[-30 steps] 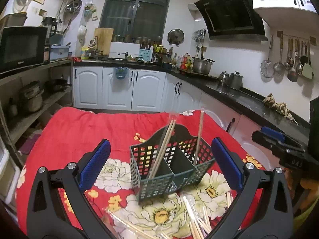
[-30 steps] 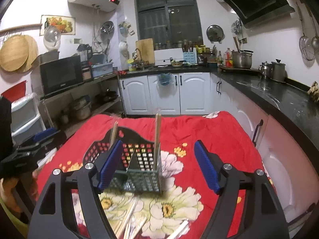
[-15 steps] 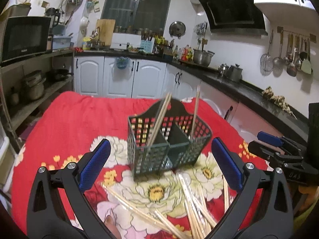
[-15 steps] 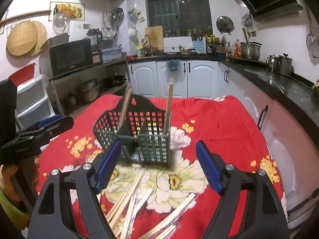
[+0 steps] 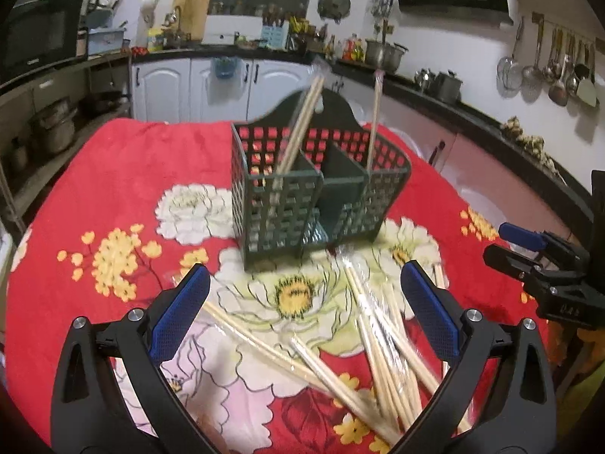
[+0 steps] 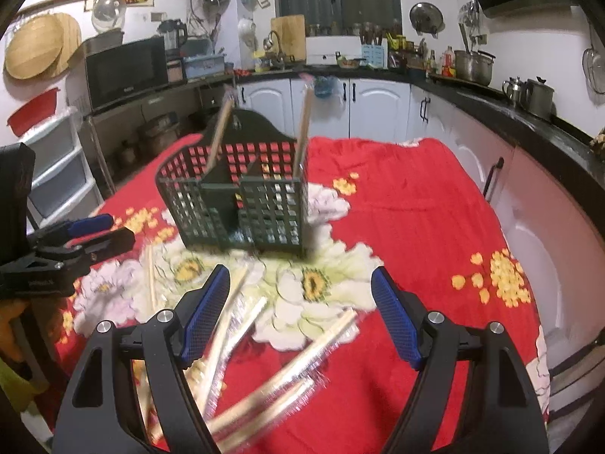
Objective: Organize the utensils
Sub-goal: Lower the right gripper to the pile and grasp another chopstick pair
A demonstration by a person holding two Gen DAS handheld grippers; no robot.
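Over the table (image 5: 124,159) you have lowered both tools (image 5: 302,302) (image 6: 300,304), jaws apart and empty, toward the loose chopsticks (image 5: 378,348); caddy (image 5: 317,193) awaits.

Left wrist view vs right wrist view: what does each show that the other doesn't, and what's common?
Only the left wrist view shows the ladles and strainers hanging on the wall and the right hand-held gripper from the side.

Only the right wrist view shows the round wooden boards on the wall, the white plastic drawers and the left hand-held gripper from the side.

Both show the green utensil caddy with upright chopsticks in it, wrapped chopsticks loose on the red floral cloth, the microwave, and open jaws.
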